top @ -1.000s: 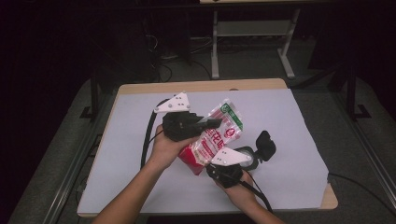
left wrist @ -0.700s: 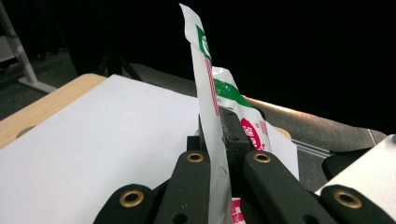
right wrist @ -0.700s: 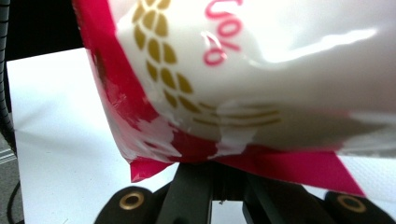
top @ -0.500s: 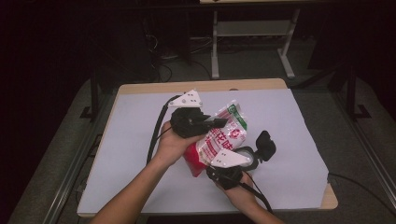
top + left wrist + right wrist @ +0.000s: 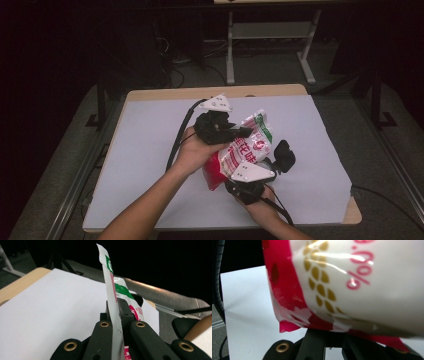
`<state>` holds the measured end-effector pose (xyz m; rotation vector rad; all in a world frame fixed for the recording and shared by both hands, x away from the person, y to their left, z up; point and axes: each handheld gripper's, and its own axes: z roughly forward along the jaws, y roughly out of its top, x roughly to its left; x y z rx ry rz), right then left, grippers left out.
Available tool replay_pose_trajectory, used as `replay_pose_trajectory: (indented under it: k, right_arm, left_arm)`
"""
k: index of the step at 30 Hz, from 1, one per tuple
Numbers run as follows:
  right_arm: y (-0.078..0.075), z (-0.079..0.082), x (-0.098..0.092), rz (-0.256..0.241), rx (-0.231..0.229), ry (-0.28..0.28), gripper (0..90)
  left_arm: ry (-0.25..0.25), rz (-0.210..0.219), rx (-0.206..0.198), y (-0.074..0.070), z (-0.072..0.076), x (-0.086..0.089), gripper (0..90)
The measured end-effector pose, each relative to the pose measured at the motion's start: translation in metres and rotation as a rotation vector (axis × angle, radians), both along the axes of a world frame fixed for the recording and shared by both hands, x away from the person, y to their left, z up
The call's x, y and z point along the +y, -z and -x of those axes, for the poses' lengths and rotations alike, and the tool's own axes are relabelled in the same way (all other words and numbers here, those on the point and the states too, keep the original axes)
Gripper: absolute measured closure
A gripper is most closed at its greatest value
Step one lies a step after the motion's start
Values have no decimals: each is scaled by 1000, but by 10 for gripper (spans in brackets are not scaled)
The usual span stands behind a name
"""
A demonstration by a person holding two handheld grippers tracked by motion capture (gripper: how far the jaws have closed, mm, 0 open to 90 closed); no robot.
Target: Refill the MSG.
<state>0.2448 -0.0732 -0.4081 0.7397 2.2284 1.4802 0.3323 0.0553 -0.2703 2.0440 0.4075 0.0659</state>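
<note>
bag point(image 5: 246, 150) is up off the table point(image 5: 150, 150) now, tipped more upright than 1 s ago. my left gripper point(image 5: 239, 133) pinches its top edge, right gripper point(image 5: 239, 176) pinches the bottom. ready to move it.

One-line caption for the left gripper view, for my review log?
Left gripper shut on the snack bag's sealed edge above the white table cover.

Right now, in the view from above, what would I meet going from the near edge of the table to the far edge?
Right gripper → red and white bag → left gripper → bare white table cover → wooden table edge.
</note>
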Motion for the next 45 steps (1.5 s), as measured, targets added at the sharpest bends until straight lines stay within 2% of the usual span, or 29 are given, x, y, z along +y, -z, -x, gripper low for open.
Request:
replay_pose_trajectory:
  k: [5, 9, 12, 18, 23, 37, 45]
  right_arm:
    - [-2, 0, -1, -16, 2, -4, 900]
    - [-1, -2, 0, -20, 14, -16, 900]
    - [1, -6, -1, -51, 56, -42, 900]
    - [1, -8, -1, -56, 69, -58, 900]
    - [1, -7, -1, -58, 68, -59, 900]
    - [1, -7, -3, -70, 77, -48, 900]
    - [0, -8, -5, -81, 79, -44, 900]
  left_arm:
    - [17, -18, 20, -4, -3, -6, 900]
    - [43, -61, 19, -2, -6, -11, 900]
    - [43, -62, 22, -1, -6, -12, 900]
    - [52, -63, 39, -1, -9, -12, 900]
    - [75, -85, 38, -1, -9, -15, 900]
    - [80, -100, 48, -1, -12, -23, 900]
    - [90, -124, 44, -3, -14, -30, 900]
